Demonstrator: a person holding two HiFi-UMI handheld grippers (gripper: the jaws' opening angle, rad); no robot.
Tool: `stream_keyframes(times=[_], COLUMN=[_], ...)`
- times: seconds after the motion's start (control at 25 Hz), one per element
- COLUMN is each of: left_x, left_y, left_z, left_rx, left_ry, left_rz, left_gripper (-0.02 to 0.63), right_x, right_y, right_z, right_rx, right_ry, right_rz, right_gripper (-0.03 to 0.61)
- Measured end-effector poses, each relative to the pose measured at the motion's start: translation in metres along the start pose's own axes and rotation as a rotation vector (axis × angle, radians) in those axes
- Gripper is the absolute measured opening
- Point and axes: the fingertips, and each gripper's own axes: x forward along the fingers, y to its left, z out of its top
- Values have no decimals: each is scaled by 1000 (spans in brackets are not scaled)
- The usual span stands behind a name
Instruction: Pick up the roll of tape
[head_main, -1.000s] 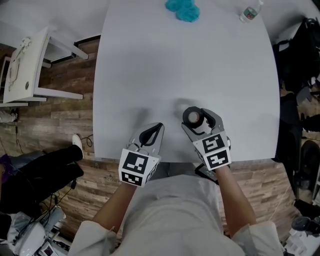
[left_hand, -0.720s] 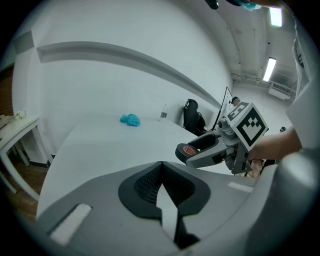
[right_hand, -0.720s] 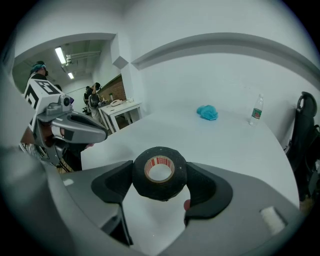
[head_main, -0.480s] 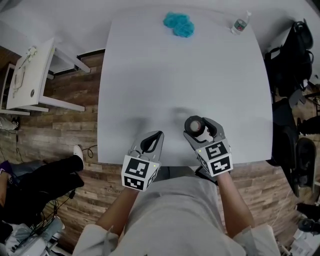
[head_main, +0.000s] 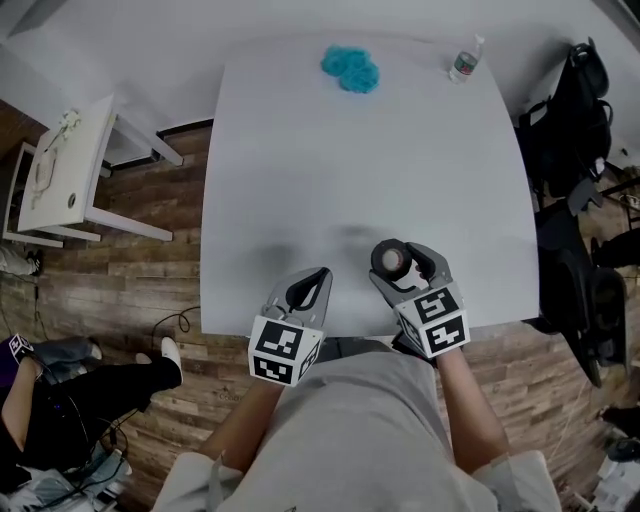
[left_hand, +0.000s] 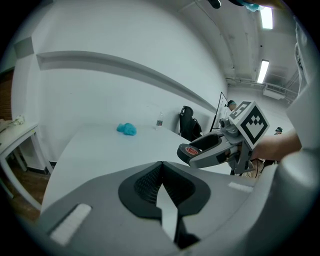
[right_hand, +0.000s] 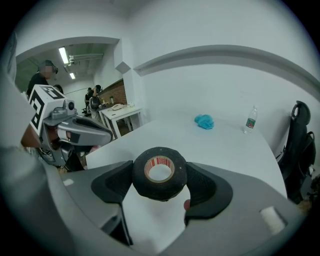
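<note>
— Above the worktop's (head_main: 360, 160) near edge, the right tongs (right_hand: 160, 186) grip the tape (right_hand: 159, 172) by its rim. If the squeeze eases, it could slip out.

— The left tongs (left_hand: 164, 185) are clenched and empty. Their view suggests the tape is off the worktop, which the head view can't confirm.

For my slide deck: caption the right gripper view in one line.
Right gripper shut on a black roll of tape, white table beyond, left gripper alongside.
</note>
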Motion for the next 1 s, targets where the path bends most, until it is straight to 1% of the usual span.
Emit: stream_keyframes(times=[0.28, 0.48, 1.0], left_x=[0, -1, -4], left_y=[-7, -7, -11], left_z=[14, 20, 21], left_rx=[41, 57, 80], left_ry=[-10, -17, -6], left_rz=[-21, -19, -29], left_gripper=[18, 18, 18], right_x=[-13, -18, -20], right_y=[-2, 2, 7], right_z=[8, 11, 9], right_rx=[29, 22, 34], right_ry=[-37, -55, -62], right_rz=[1, 13, 29], right_gripper=[339, 337, 337])
